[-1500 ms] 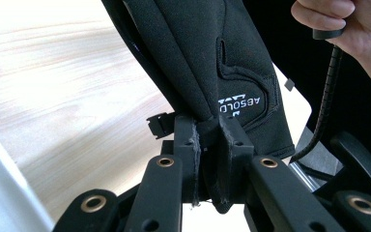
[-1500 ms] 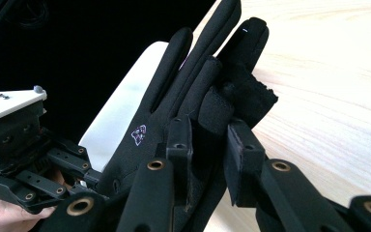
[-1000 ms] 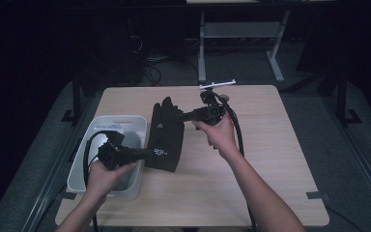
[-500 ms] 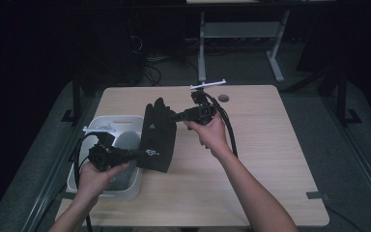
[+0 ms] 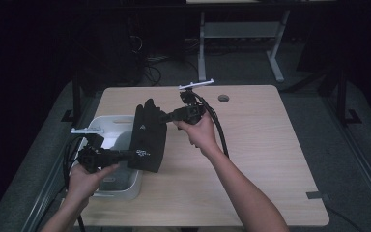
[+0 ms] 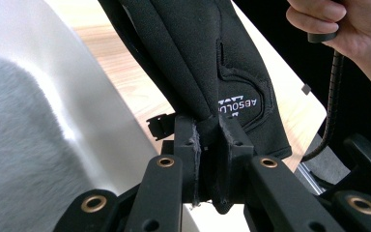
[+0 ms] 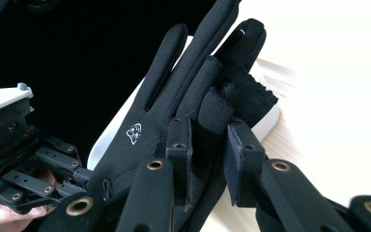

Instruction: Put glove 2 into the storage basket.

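Note:
A black glove (image 5: 147,137) hangs stretched between both grippers, above the right rim of a white bin (image 5: 107,121). My left gripper (image 5: 128,154) is shut on the glove's cuff end (image 6: 212,63), its jaws pinching the fabric (image 6: 207,140). My right gripper (image 5: 166,116) is shut on the finger end, with a folded glove finger (image 7: 215,108) squeezed between its jaws (image 7: 207,140). A small white logo marks the glove's back (image 7: 133,133).
The wooden table (image 5: 261,145) stretches wide to the right of the bin. A cable (image 5: 217,130) trails from the right gripper past the forearm. The bin's white wall (image 6: 53,96) lies close under the left gripper. A small round hole (image 5: 223,98) sits near the table's far edge.
Both grippers have carried the glove a little to the left, over the bin's right rim. The left hand has drawn back toward the table's near-left corner.

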Demonstrator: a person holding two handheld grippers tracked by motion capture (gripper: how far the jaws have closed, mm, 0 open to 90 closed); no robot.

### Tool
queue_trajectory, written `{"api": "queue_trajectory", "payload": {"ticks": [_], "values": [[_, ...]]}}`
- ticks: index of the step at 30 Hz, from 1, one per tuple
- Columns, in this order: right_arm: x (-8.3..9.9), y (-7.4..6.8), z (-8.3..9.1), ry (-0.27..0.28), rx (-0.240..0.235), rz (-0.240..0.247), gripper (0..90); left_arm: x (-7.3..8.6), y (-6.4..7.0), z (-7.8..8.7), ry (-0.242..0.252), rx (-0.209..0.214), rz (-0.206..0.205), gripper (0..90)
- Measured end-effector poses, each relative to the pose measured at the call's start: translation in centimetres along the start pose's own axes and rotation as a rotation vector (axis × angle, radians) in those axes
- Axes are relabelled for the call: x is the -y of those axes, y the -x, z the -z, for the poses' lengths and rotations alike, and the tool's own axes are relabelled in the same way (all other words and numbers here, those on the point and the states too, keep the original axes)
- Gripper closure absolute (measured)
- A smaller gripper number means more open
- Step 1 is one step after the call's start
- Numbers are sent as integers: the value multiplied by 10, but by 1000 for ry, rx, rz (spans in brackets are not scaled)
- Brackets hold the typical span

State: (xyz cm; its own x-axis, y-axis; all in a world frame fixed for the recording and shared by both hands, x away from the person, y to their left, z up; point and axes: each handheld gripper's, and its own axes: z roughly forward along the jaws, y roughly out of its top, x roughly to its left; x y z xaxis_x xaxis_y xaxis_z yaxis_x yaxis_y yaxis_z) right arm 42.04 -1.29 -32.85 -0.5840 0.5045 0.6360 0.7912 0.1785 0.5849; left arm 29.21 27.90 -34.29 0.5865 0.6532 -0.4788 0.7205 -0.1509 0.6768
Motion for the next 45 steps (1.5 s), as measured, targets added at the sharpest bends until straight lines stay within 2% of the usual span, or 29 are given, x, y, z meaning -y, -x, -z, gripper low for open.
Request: {"api": "queue_trajectory", "payload": {"ticks": [16,22,35,45], "values": [[-12,-18,-48,-37,-36,18,738,16,-28,35,23,-53,47,808],[-14,-22,-66,-54,-55,8,738,23,-36,45,40,-67,75,809],[-14,-27,-96,-89,-59,7,738,38,-52,57,37,-89,117,808],[-7,-26,-114,-131,-47,9,737,48,-62,61,23,-81,159,805]]}}
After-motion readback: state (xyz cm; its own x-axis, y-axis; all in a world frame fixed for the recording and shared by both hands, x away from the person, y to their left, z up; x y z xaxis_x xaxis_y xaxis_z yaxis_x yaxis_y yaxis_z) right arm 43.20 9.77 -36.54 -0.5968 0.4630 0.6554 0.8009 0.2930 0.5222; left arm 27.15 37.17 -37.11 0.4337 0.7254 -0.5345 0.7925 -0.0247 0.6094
